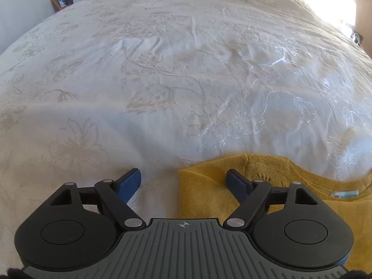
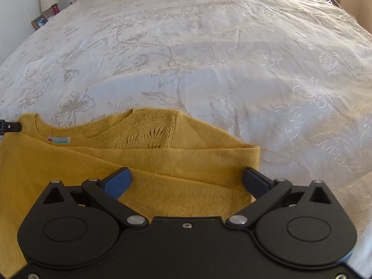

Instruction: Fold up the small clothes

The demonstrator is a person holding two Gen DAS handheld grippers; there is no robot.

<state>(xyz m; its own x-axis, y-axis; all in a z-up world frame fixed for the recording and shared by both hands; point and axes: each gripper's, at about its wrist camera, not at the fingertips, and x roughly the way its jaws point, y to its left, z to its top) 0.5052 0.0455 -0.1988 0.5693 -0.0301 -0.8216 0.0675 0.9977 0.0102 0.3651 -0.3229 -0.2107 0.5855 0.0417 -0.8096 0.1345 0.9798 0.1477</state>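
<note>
The mustard knit sweater [image 2: 144, 162] lies part-folded on the bedspread [image 2: 209, 69], neckline far side. Both grippers, left gripper [image 1: 183, 181] and right gripper [image 2: 186, 179], stand wide open and empty, 1 straddling each side edge, probably to pinch there for the next fold.

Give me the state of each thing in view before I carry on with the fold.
Mustard sweater: flat on the bed, partly folded, one side laid across the body, neck label showing.
Left gripper: open, holding nothing, at the sweater's shoulder edge.
Right gripper: open, holding nothing, over the folded part.
Bedspread: spread out, lightly creased.
Picture frame: upright on the nightstand.
</note>
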